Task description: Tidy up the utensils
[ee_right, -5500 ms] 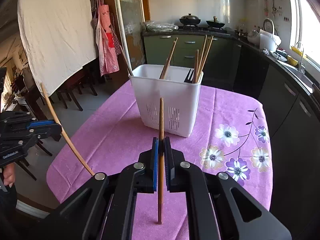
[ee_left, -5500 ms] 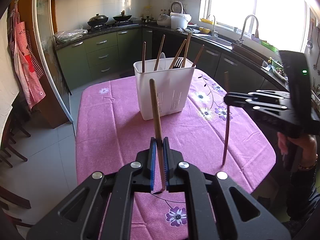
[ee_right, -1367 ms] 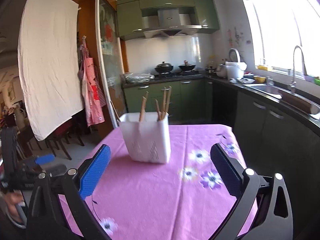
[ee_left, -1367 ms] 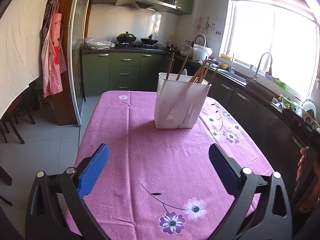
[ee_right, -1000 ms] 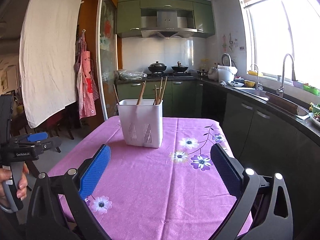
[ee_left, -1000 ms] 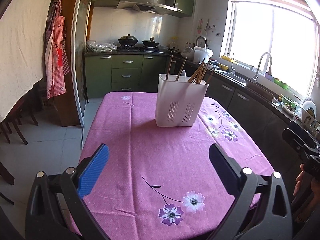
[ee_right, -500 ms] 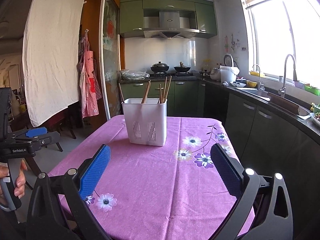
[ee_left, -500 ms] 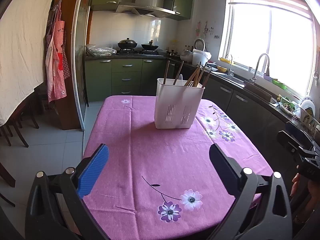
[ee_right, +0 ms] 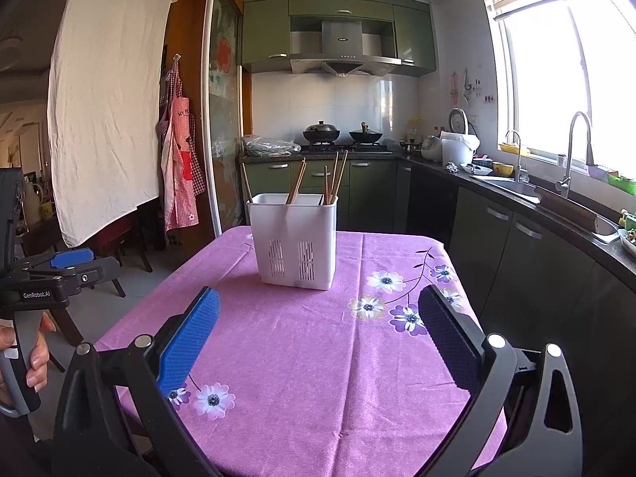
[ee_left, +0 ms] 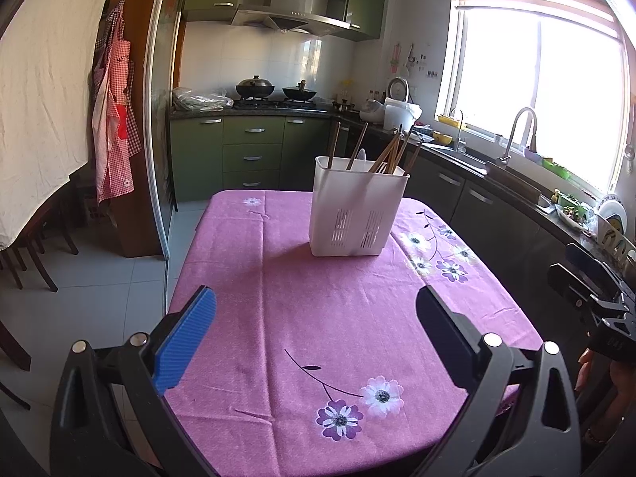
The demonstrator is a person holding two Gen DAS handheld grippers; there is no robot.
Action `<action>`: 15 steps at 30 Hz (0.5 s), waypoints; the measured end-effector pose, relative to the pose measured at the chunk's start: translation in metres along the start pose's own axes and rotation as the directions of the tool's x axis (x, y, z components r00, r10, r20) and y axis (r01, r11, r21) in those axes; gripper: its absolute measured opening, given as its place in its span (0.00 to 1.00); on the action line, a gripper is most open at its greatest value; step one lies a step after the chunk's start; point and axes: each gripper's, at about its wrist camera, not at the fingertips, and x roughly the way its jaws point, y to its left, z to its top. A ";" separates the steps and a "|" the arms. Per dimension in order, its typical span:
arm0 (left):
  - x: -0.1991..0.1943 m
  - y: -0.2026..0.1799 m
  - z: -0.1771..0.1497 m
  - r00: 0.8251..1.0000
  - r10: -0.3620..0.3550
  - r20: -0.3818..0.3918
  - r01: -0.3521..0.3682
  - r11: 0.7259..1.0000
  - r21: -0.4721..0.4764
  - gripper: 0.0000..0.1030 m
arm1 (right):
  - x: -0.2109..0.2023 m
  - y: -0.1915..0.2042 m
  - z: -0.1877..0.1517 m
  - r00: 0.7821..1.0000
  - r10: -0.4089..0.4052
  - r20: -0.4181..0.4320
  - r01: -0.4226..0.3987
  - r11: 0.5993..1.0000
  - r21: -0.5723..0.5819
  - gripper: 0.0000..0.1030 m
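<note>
- Now both the left gripper point(ee_left: 316, 334) and right gripper point(ee_right: 318, 334) hang empty, fingers wide apart.
- Chopsticks stand in the white slotted plastic caddy point(ee_left: 355, 212); check the pink flowered tablecloth point(ee_left: 318, 318) for strays, then withdraw.

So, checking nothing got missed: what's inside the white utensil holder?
Several wooden chopsticks lean upright in the white utensil holder, plus something pale; their lower ends are hidden by its walls.

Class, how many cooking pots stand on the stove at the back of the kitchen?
2. A lidded pot sits on the left side of the stove; a second dark pan sits just to its right. No others show.
</note>
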 end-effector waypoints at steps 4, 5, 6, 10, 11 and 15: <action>0.000 -0.002 0.001 1.000 0.002 -0.002 -0.002 1.000 0.011 0.93 | 0.001 0.000 0.000 1.000 0.000 -0.002 0.000 1.000 0.002 0.96; 0.001 -0.003 0.002 1.000 0.003 -0.006 -0.003 1.000 0.013 0.93 | 0.002 0.000 0.000 1.000 -0.001 -0.003 0.001 1.000 0.001 0.96; 0.002 -0.003 0.002 1.000 0.004 -0.010 -0.003 1.000 0.014 0.93 | 0.001 0.000 0.000 1.000 0.000 -0.003 0.000 1.000 0.001 0.96; 0.003 -0.003 0.002 1.000 0.007 -0.011 -0.007 1.000 0.012 0.93 | 0.001 0.000 0.000 1.000 0.000 -0.003 0.000 1.000 0.001 0.96; 0.003 -0.003 0.002 1.000 0.009 -0.011 -0.009 1.000 0.012 0.93 | 0.001 0.000 0.000 1.000 -0.001 -0.004 0.001 1.000 0.001 0.96; 0.003 -0.004 0.002 1.000 0.014 -0.012 -0.014 1.000 0.013 0.93 | 0.002 0.000 -0.001 1.000 -0.001 -0.008 0.001 1.000 0.001 0.96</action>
